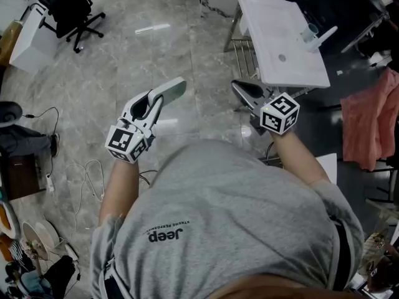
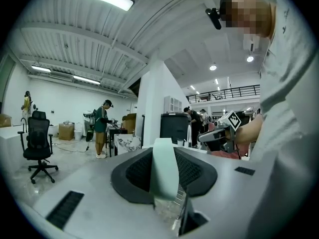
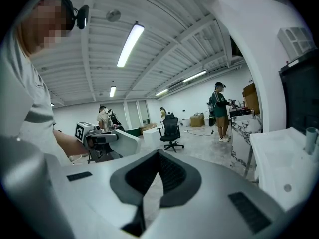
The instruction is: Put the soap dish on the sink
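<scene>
A pale green soap dish point(image 1: 171, 91) is held out over the floor, my left gripper point(image 1: 159, 99) shut on its near end. In the left gripper view the soap dish point(image 2: 164, 172) stands edge-on between the black pads. My right gripper point(image 1: 242, 89) is shut with nothing in it, just short of the near edge of the white sink point(image 1: 274, 23) at the upper right. The right gripper view has the shut right gripper point(image 3: 158, 156) in the middle and the sink point(image 3: 279, 158) at the right edge.
A faucet with a cup point(image 1: 313, 33) sits at the sink's right side, and a metal frame point(image 1: 243, 48) carries the sink. A pink cloth point(image 1: 371, 123) hangs at the right. A black office chair point(image 1: 70, 10) and floor cables point(image 1: 87, 173) lie to the left. People stand far off.
</scene>
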Demonstrator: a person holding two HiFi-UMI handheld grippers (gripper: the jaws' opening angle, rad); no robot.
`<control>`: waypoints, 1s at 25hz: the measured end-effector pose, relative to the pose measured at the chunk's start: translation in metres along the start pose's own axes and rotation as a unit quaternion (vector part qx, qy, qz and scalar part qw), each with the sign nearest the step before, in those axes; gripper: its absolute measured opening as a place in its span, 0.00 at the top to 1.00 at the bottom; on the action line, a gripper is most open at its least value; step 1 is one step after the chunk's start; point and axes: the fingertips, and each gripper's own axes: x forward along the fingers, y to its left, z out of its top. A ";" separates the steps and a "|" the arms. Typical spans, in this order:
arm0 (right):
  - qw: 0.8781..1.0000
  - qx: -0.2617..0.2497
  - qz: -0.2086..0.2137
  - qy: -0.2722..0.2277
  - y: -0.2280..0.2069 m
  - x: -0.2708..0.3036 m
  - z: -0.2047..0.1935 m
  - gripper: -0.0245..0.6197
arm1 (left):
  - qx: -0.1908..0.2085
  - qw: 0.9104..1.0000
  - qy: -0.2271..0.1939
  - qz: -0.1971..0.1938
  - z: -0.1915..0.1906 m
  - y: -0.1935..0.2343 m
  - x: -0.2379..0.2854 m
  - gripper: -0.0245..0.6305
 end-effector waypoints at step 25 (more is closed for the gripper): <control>0.999 0.008 0.022 -0.024 -0.087 -0.067 0.010 0.88 | -0.031 0.999 -0.006 0.015 0.008 -0.044 0.091 0.80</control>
